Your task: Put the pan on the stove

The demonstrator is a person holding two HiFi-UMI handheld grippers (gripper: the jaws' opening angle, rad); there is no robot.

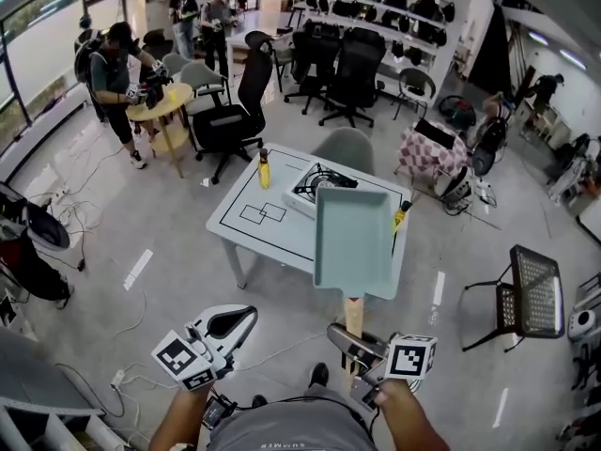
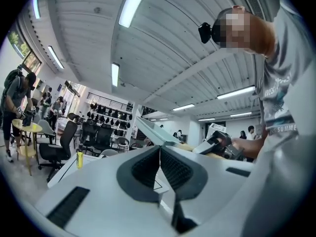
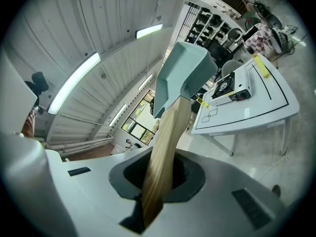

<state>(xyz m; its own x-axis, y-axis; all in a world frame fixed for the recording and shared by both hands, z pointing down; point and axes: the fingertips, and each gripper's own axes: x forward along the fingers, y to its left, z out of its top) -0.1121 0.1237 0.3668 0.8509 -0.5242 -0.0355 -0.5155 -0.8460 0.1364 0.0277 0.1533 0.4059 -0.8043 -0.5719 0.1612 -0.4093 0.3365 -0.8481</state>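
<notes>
Right gripper view showed the pan [image 3: 182, 75] from below, a pale teal square one held up in the air by its wooden handle [image 3: 165, 152]. The right gripper [image 3: 158, 177] had its jaws closed on that handle near its end, so the pan's body stood out well beyond the fingertips and tilted upward. It touched neither the stove [image 3: 228, 89] nor the white tabletop [image 3: 256, 107], both of which lay some way beyond it.

From the head view the pan overlapped the tabletop's near right corner (an overlap of sight only, since the pan was raised). It cut off the stove's near corner and most of a yellow item [image 1: 401, 216] at the tabletop's right edge, too little of which showed to name it. The very end of the handle was lost inside the right gripper's jaws.

The left gripper [image 1: 230, 322] hung to the left of the pan and apart from it. In its own view its ribbed pads met with nothing between them.

A yellow bottle [image 1: 264, 169] stood upright on the tabletop's far left side, left of the stove. Office chairs [image 1: 230, 111] and several people [image 1: 113, 73] stood farther back in the room.
</notes>
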